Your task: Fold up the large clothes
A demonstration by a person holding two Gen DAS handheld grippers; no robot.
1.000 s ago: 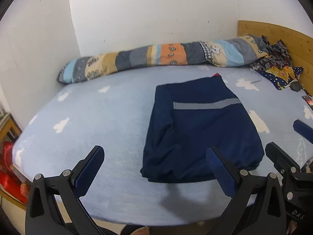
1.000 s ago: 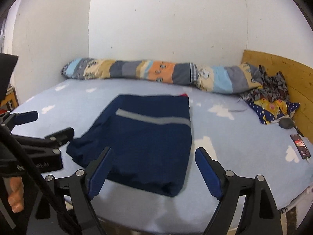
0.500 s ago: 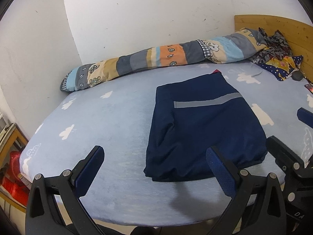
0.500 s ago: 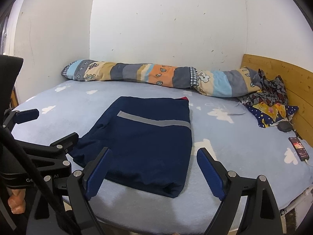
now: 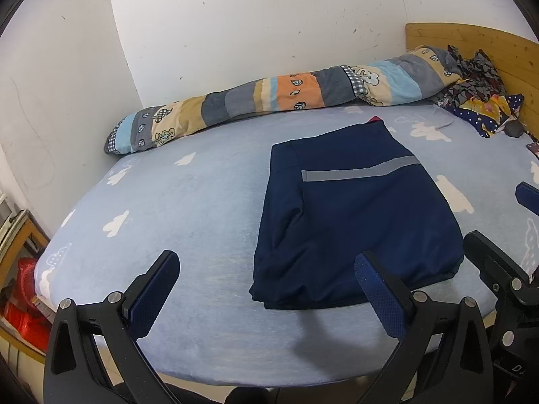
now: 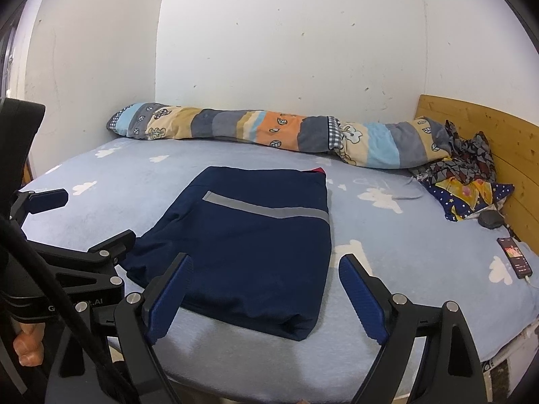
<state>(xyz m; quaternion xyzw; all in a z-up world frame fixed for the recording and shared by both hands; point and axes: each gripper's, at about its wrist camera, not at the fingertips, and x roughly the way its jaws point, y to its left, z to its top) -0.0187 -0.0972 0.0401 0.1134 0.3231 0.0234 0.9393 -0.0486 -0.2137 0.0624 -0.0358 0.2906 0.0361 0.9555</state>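
Both grippers, left gripper (image 5: 266, 289) and right gripper (image 6: 266, 296), had jaws released (holding nothing); your navy garment (image 6: 249, 245) lay lengthwise ahead, nearer the right.

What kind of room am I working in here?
Most likely a bedroom: the navy garment lies folded on a bed with a cloud-print sheet, a long patchwork quilt roll along the white wall, and a wooden headboard on the right.
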